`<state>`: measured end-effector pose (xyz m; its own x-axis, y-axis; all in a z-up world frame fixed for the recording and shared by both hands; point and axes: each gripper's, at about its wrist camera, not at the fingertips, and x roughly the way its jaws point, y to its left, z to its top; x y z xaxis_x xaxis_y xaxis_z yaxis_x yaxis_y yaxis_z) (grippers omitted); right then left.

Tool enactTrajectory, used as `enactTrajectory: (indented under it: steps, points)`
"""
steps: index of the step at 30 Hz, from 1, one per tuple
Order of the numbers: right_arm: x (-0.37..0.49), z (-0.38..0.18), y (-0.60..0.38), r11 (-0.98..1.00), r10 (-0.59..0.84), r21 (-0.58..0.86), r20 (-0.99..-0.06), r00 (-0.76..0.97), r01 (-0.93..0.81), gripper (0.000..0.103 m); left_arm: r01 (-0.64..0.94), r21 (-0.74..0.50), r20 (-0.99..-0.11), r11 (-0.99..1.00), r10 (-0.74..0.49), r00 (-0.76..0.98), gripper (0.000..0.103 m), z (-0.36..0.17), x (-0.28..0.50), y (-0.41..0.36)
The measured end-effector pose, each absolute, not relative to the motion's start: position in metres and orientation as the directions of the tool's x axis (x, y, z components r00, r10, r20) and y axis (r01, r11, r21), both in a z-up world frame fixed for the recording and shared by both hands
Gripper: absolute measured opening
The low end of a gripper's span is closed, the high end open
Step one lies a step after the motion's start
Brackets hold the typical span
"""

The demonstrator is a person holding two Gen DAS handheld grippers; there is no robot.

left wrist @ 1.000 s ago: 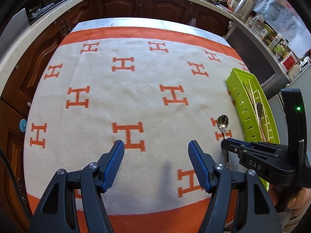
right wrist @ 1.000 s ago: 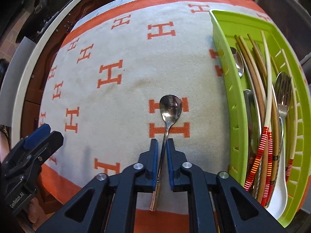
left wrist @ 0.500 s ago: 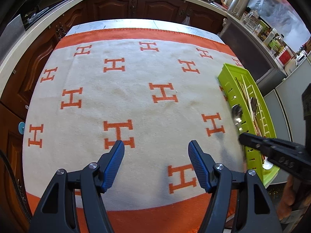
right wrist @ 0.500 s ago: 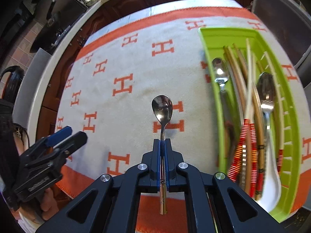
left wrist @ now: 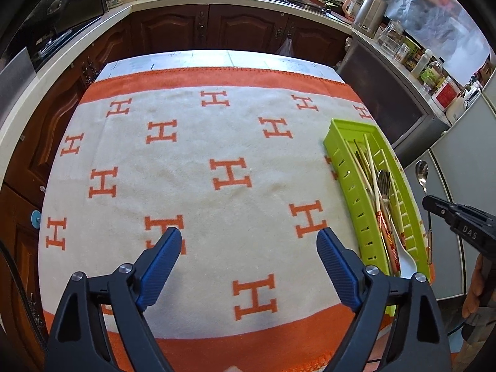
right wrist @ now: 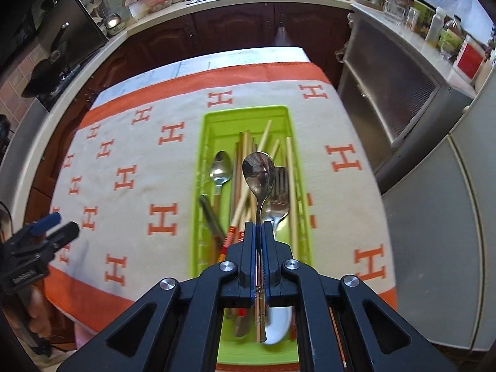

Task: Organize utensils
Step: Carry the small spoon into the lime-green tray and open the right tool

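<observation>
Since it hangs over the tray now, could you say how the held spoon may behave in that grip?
The spoon looks like polished metal, so probably stiff but slippery. The right tool pinches only its thin handle, so its bowl might swing or slide down toward the green tray.

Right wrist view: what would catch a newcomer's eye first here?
The shiny spoon clamped upright in the right gripper, poised over the lime-green utensil tray of chopsticks and cutlery. Then the cream cloth with orange H's, and the left gripper open and empty.
</observation>
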<state>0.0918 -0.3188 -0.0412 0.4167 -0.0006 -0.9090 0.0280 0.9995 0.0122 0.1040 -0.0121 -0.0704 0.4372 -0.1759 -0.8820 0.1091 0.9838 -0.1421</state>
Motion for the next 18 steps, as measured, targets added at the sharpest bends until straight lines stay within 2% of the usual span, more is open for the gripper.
enactTrajectory:
  steps: [2, 5, 8, 11, 18]
  points:
    - [0.100, -0.047, -0.322, 1.000, -0.017, -0.008, -0.911, 0.412, 0.025, 0.003, 0.106, -0.111, -0.885, 0.988, -0.146, 0.442, 0.091, -0.066, 0.109, -0.021]
    - [0.112, -0.058, -0.322, 0.999, -0.034, -0.034, -0.917, 0.399, 0.008, 0.003, 0.097, -0.055, -0.892, 0.994, -0.092, 0.442, 0.101, -0.060, 0.117, -0.035]
    - [0.122, -0.065, -0.321, 1.000, -0.024, -0.024, -0.922, 0.387, 0.003, 0.004, 0.099, -0.025, -0.888, 0.995, -0.068, 0.456, 0.102, -0.053, 0.119, -0.044]
    - [0.127, -0.067, -0.314, 1.000, 0.000, 0.003, -0.920, 0.393, 0.009, 0.009, 0.100, -0.027, -0.882, 0.995, -0.071, 0.466, 0.102, -0.046, 0.119, -0.048]
    - [0.112, -0.046, -0.310, 0.996, 0.060, 0.083, -0.885, 0.462, 0.029, 0.039, 0.105, -0.001, -0.870, 0.995, -0.053, 0.490, 0.102, -0.036, 0.107, -0.054]
